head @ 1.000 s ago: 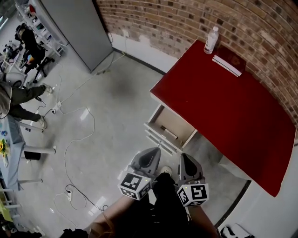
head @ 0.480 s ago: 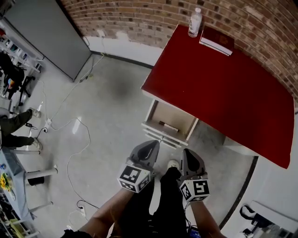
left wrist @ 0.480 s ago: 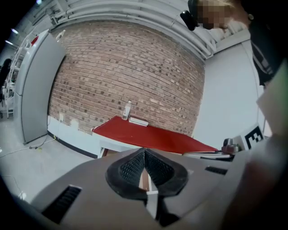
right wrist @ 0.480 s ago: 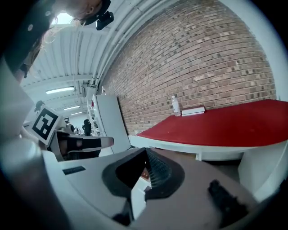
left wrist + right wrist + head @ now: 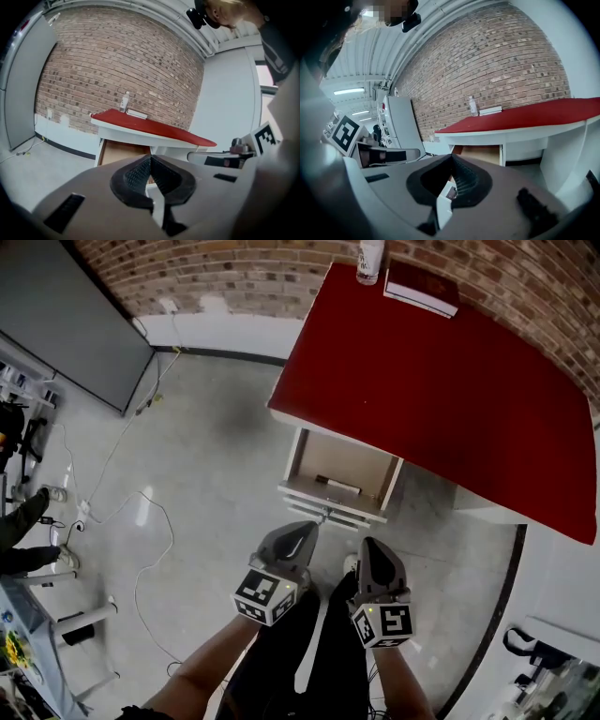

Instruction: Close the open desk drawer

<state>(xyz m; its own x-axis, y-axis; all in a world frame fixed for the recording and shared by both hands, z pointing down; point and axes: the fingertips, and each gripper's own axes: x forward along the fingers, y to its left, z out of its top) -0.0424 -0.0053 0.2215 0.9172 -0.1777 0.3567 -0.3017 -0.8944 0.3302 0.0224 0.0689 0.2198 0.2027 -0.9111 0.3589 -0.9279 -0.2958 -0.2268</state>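
Note:
The red-topped desk [image 5: 450, 381] stands against the brick wall, its top drawer [image 5: 342, 470] pulled out towards me. A small dark item lies inside, and the white drawer front [image 5: 330, 505] faces my grippers. My left gripper [image 5: 306, 528] is shut and holds nothing, a short way in front of the drawer front and not touching it. My right gripper [image 5: 365, 544] hangs beside it, also shut with nothing in it. In the left gripper view the shut gripper [image 5: 150, 160] points at the drawer [image 5: 123, 153]. From the right gripper [image 5: 452, 160] the drawer [image 5: 482, 154] shows below the desk top [image 5: 525, 119].
A clear bottle [image 5: 369, 259] and a red book [image 5: 421, 288] sit at the desk's far edge. Cables [image 5: 141, 540] trail over the grey floor on the left, near a grey cabinet [image 5: 56, 324] and another person's feet [image 5: 23, 521]. My own legs [image 5: 319, 652] are below the grippers.
I have stepped closer to the desk, so the drawer now lies nearer the gripper tips. Both grippers stayed shut and side by side.

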